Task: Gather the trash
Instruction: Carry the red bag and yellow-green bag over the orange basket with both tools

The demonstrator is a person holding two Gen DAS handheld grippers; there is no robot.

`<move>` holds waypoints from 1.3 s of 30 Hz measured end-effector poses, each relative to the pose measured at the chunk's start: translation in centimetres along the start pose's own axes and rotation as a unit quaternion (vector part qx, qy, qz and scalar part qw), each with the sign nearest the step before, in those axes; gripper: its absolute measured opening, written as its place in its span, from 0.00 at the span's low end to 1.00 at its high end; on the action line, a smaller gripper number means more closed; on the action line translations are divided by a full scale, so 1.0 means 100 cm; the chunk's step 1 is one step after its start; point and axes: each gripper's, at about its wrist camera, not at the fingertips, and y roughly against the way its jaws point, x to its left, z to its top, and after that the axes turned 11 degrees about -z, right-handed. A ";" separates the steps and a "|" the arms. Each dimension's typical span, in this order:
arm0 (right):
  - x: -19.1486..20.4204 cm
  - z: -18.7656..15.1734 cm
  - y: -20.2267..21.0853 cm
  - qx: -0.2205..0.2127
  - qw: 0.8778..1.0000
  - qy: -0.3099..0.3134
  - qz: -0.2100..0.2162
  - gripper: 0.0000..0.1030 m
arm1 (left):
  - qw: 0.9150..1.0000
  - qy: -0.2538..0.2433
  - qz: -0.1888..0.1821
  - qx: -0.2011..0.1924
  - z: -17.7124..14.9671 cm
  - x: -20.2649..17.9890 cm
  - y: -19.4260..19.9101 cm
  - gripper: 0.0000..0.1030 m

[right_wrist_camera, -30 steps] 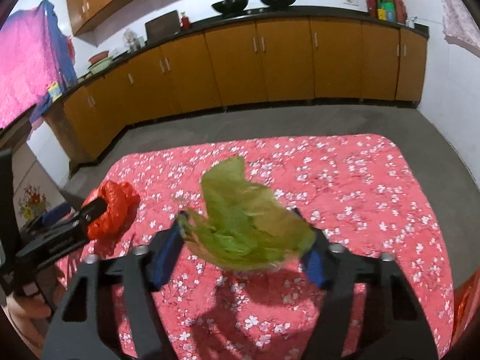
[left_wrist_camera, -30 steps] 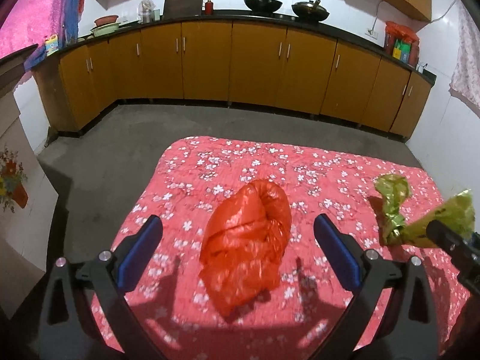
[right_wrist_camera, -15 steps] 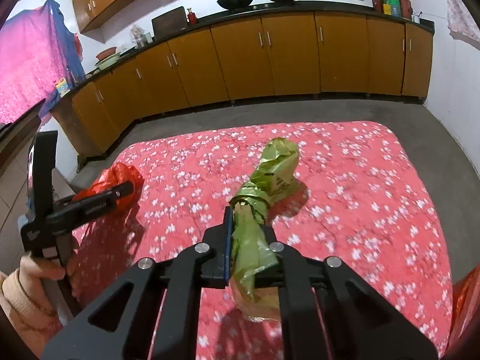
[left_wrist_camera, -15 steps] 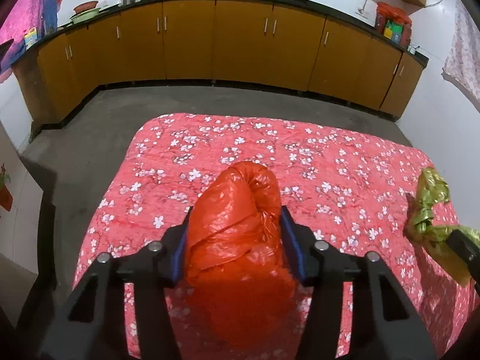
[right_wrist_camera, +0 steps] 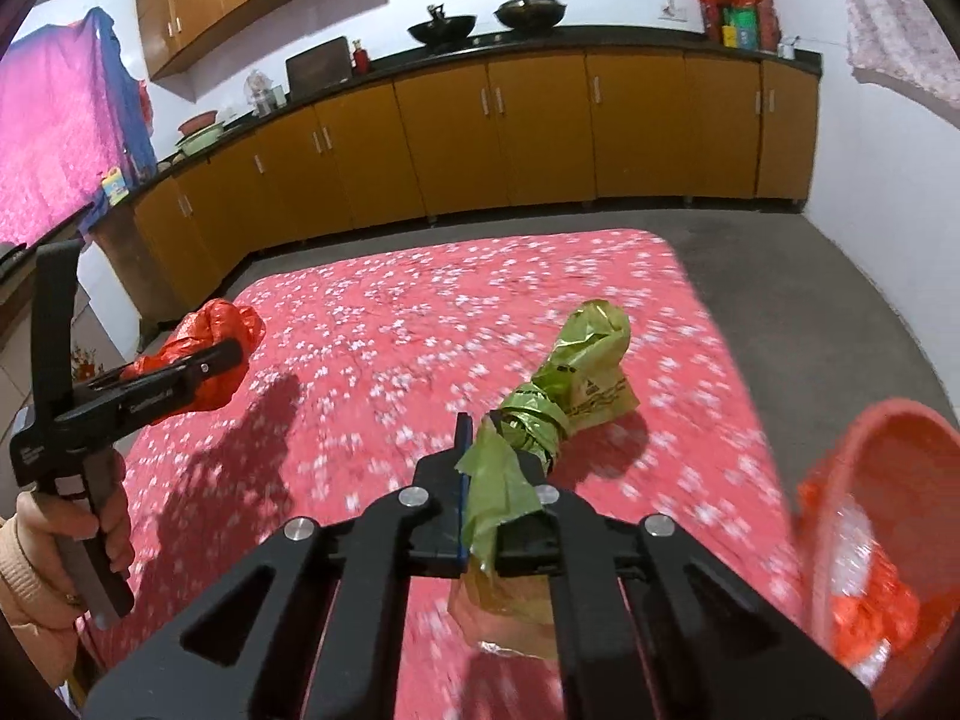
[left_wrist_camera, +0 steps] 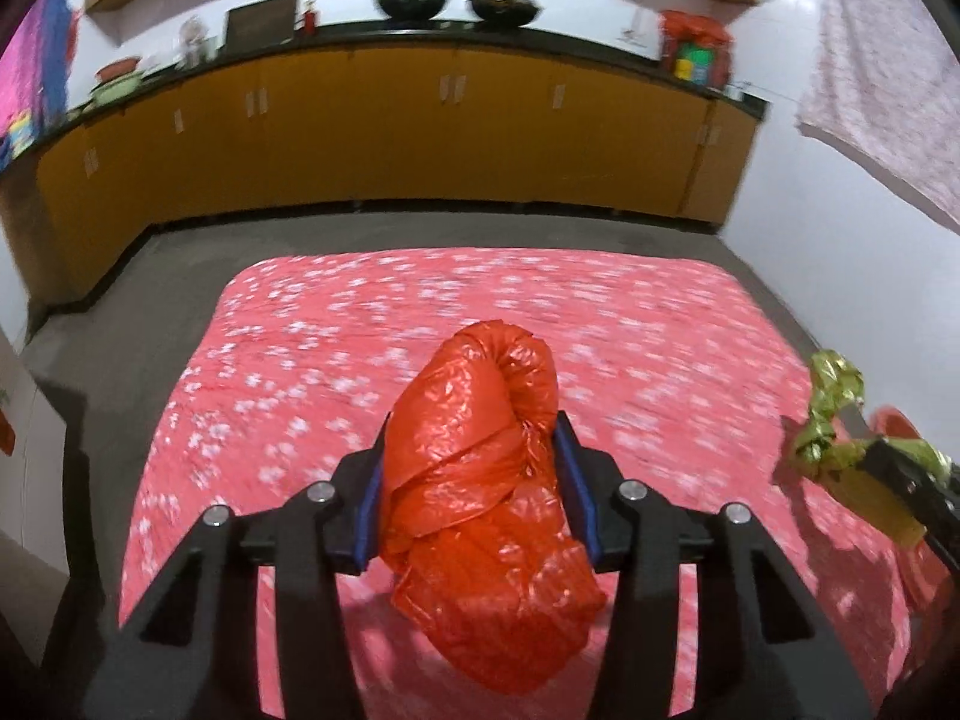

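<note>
Left gripper (left_wrist_camera: 471, 474) clamps the red bag (left_wrist_camera: 480, 480) — right gripper (right_wrist_camera: 501, 480) pinches the green bag (right_wrist_camera: 564, 390)

Both bags (left_wrist_camera: 480, 468) (right_wrist_camera: 558, 408) now hang lifted above the cloth (right_wrist_camera: 390, 360); a red bin (right_wrist_camera: 870, 540) appears.

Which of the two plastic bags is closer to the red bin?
The knotted green plastic bag, clamped in the right gripper beside the red bin; the orange one is far left.

Orange cabinets (right_wrist_camera: 498, 132), two black woks (right_wrist_camera: 441, 30), hanging pink cloth (right_wrist_camera: 54, 138)
</note>
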 end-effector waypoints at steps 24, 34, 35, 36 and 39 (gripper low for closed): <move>-0.110 -0.053 0.131 -0.056 0.987 -0.057 -0.138 0.04 | 0.983 -0.126 -0.130 0.000 -0.038 -0.216 0.059 0.47; -0.147 -0.067 0.138 -0.061 0.982 -0.080 -0.162 0.04 | 0.974 -0.152 -0.167 0.010 -0.047 -0.277 0.052 0.47; -0.150 -0.067 0.137 -0.060 0.981 -0.083 -0.163 0.04 | 0.973 -0.154 -0.172 0.011 -0.048 -0.283 0.050 0.47; -0.153 -0.067 0.137 -0.060 0.981 -0.084 -0.164 0.04 | 0.972 -0.155 -0.175 0.012 -0.048 -0.287 0.049 0.47; -0.163 -0.069 0.134 -0.059 0.980 -0.090 -0.165 0.04 | 0.969 -0.157 -0.188 0.018 -0.050 -0.301 0.043 0.47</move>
